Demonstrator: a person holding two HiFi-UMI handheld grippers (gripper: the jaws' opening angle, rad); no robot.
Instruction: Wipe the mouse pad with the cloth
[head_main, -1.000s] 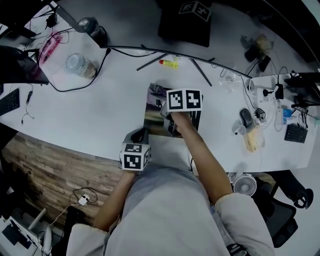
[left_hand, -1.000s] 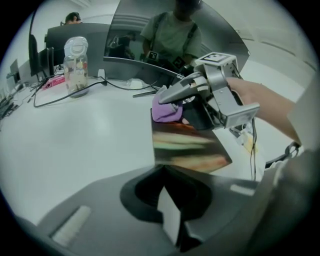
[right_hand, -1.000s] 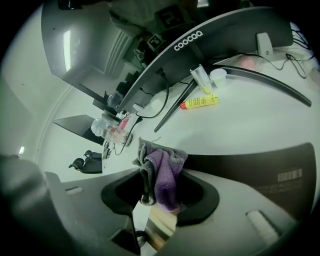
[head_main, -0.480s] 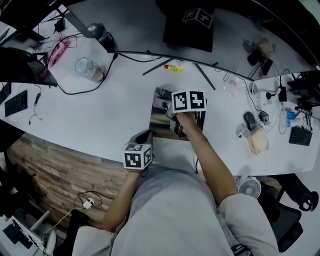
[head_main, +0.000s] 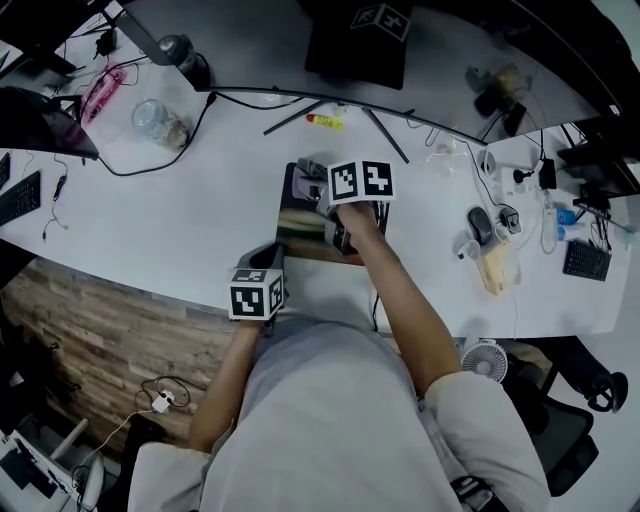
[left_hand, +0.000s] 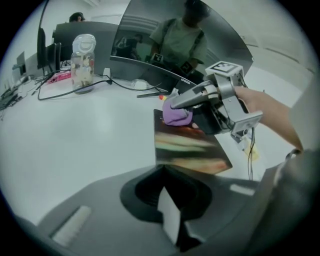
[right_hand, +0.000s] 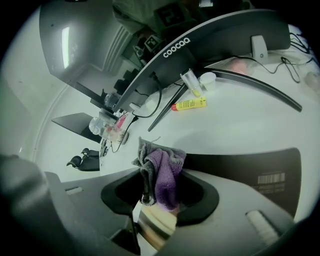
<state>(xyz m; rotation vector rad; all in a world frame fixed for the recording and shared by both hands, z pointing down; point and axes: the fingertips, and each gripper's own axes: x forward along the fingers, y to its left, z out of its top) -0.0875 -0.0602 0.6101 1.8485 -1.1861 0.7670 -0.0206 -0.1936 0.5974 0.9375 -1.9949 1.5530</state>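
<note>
On the white desk (head_main: 200, 220), right gripper (right_hand: 157, 210) clamped on purple cloth (right_hand: 166, 172) at the mouse pad's (left_hand: 187, 147) far end, left gripper (left_hand: 170, 220) closed, empty, by its near edge.

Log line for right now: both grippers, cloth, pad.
right gripper: shut on purple cloth | cloth: on far end of mouse pad | left gripper: shut, empty, by mouse pad's near edge | phase: likely wiping

A glass jar (head_main: 160, 123) stands on the white desk (head_main: 150, 220), well apart from a yellow tube (head_main: 323, 121).
</note>
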